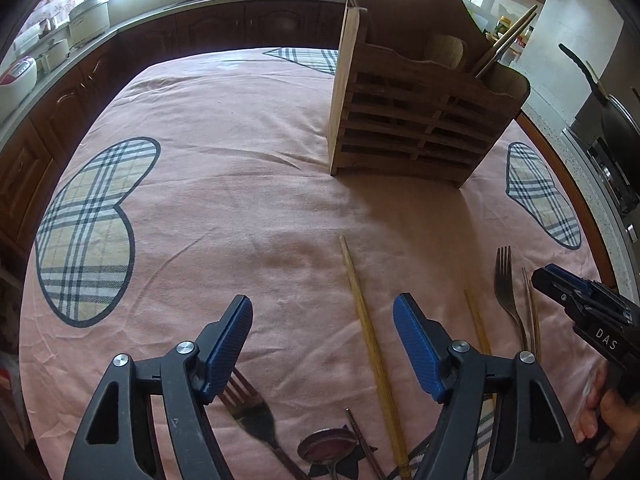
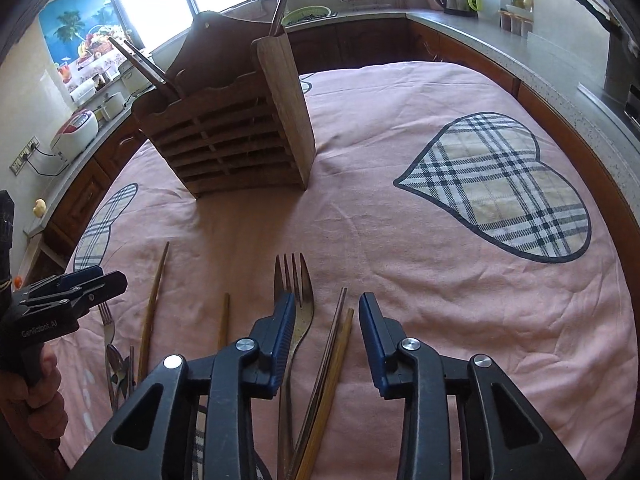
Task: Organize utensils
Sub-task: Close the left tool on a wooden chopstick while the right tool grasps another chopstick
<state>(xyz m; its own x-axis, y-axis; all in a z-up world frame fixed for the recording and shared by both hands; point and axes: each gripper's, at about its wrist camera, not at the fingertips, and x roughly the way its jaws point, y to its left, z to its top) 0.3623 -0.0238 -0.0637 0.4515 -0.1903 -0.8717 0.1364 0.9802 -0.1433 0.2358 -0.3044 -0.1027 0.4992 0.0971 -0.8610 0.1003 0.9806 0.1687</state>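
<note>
Facing slatted wooden holder, pink cloth

A pink cloth covers the table, bearing a wooden rack, forks, chopsticks and a spoon.

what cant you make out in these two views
- Left wrist view: the spoon handle is cut off by the bottom edge; the near fork is partly hidden by the left gripper.
- Right wrist view: the fork handle and lower chopsticks are hidden behind the right gripper.
- Both views: the holder walls hide its contents' lower parts.
</note>
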